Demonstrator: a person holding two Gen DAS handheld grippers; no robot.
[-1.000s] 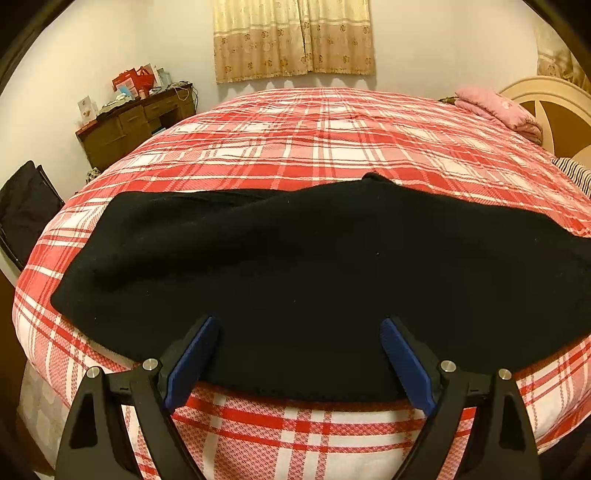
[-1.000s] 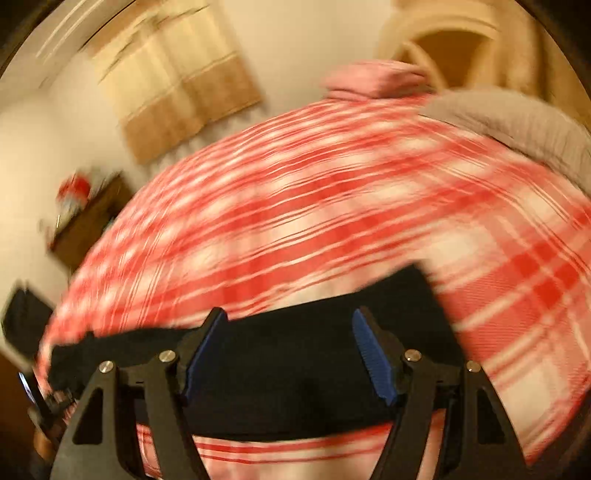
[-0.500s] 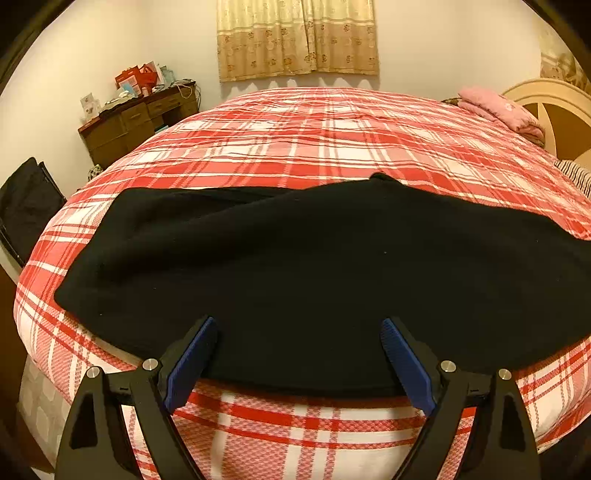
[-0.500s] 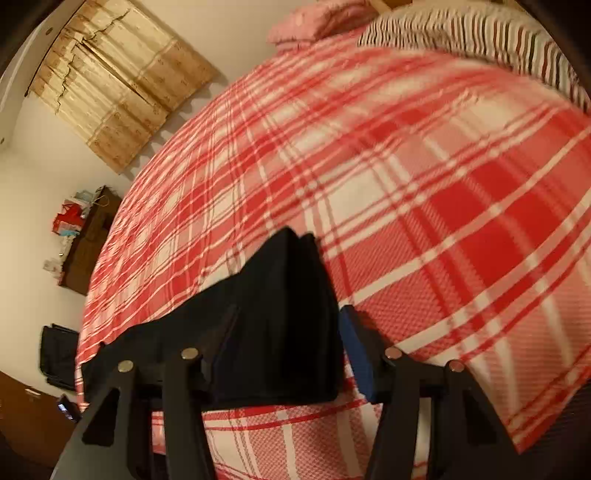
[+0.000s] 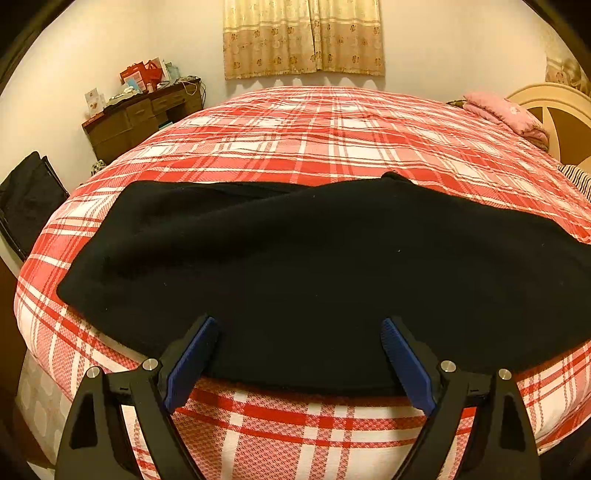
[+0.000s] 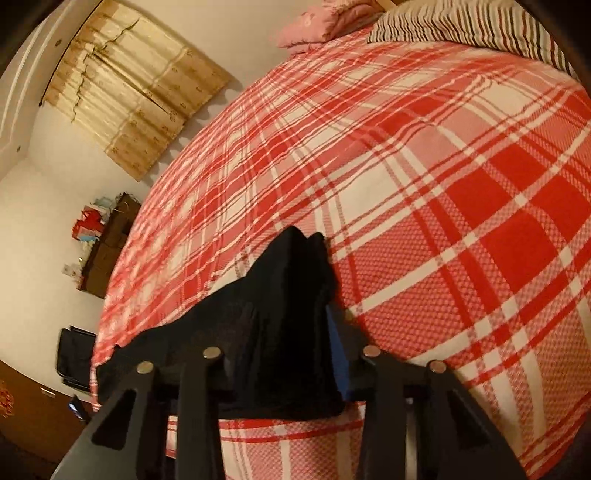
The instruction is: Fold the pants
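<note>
Black pants (image 5: 314,266) lie spread across the near side of a red plaid bed (image 5: 314,140). In the left wrist view my left gripper (image 5: 298,325) stands open, its blue pads (image 5: 192,362) wide apart over the pants' near edge without pinching it. In the right wrist view the end of the pants (image 6: 280,295) is bunched up into a ridge between the fingers of my right gripper (image 6: 288,325). Its jaws are closing and press on the cloth; one blue pad (image 6: 336,347) shows against the fabric, while the other is hidden behind it.
A brown dresser (image 5: 144,118) with clutter stands at the far left wall. A folded pink blanket (image 5: 506,114) and a striped pillow (image 6: 461,22) lie by the cream headboard (image 5: 554,110). A black bag (image 5: 29,199) sits left of the bed. Bare plaid bedspread (image 6: 443,184) stretches beyond the pants.
My right gripper swung over to the pants' end, dropped onto it and narrowed, gathering the cloth into a ridge. The left gripper stayed where it was, still wide.
</note>
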